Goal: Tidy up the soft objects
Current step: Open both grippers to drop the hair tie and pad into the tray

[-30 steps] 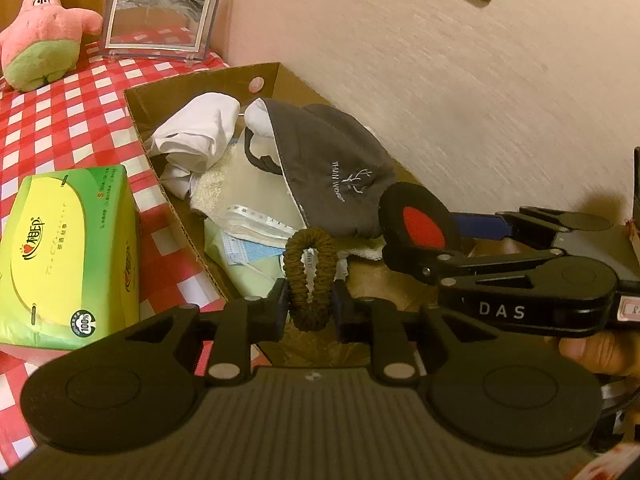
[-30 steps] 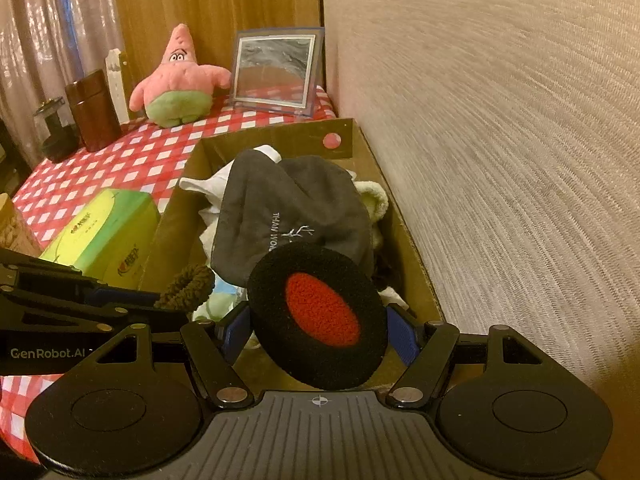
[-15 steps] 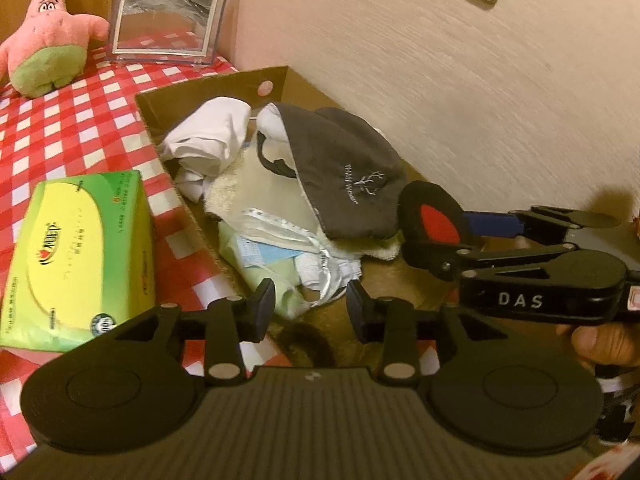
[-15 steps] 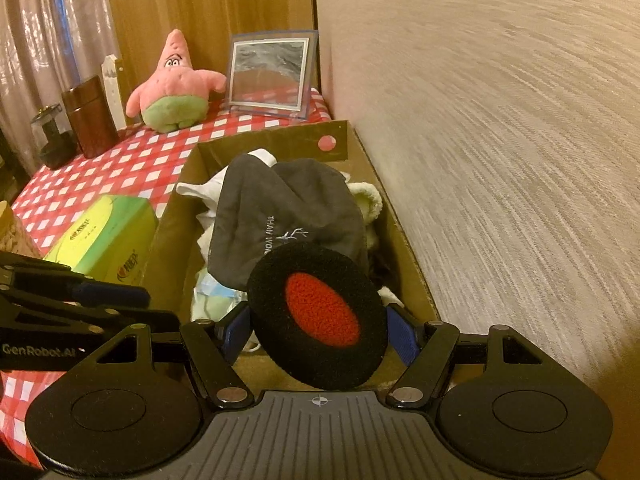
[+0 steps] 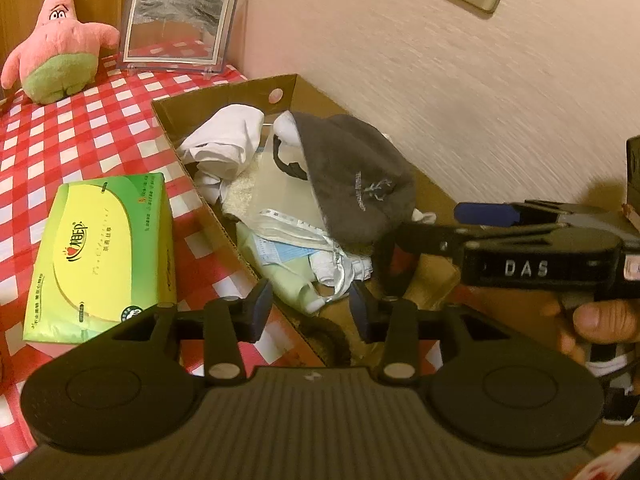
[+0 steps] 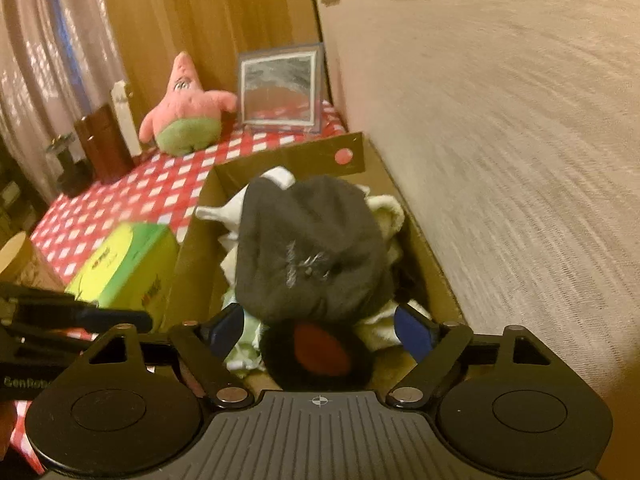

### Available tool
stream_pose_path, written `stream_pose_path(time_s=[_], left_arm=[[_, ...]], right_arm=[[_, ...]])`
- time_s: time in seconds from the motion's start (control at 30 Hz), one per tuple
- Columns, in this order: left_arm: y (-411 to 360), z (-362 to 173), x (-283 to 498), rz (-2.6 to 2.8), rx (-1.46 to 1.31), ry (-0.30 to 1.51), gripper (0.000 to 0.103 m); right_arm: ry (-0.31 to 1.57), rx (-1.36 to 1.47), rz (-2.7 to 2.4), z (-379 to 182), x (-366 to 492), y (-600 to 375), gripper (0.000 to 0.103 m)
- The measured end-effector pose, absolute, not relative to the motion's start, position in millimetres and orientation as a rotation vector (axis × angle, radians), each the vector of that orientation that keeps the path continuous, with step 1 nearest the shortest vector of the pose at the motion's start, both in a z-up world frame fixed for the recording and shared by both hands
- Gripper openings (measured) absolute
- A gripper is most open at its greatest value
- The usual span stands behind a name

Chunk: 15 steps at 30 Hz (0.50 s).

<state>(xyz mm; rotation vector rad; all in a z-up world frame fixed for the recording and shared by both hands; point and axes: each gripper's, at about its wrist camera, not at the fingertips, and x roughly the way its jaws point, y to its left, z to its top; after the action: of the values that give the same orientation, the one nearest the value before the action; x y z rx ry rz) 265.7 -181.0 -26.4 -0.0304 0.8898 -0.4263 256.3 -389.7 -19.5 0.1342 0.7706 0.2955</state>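
Red-checked tablecloth (image 5: 80,128) left of the cardboard box (image 5: 224,96); wall right. Left gripper (image 5: 312,312) and right gripper (image 6: 320,332) jaws are opening, pinching nothing; a black-and-red pad (image 6: 316,354) lies between the right's.

The right tool (image 6: 320,330) is opening; a black-and-red pad (image 6: 316,354) is lying between its fingers, untouched, in the cardboard box (image 6: 432,264) beneath a grey cap (image 6: 308,256).

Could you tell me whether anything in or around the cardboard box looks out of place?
Nothing looks damaged or spilled. The cardboard box holds a loose jumble of soft items with the grey pouch on top, while the pink star plush sits outside it on the checked tablecloth.
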Motion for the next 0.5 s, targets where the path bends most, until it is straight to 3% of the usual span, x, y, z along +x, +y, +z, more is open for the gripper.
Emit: stream_pose_path(time_s=[0.5], left_arm=[[-179, -11, 246, -0.426, 0.007, 0.863, 0.069]], right_arm=[[0.813, 0.140, 0.249, -8, 233, -392, 0.083]])
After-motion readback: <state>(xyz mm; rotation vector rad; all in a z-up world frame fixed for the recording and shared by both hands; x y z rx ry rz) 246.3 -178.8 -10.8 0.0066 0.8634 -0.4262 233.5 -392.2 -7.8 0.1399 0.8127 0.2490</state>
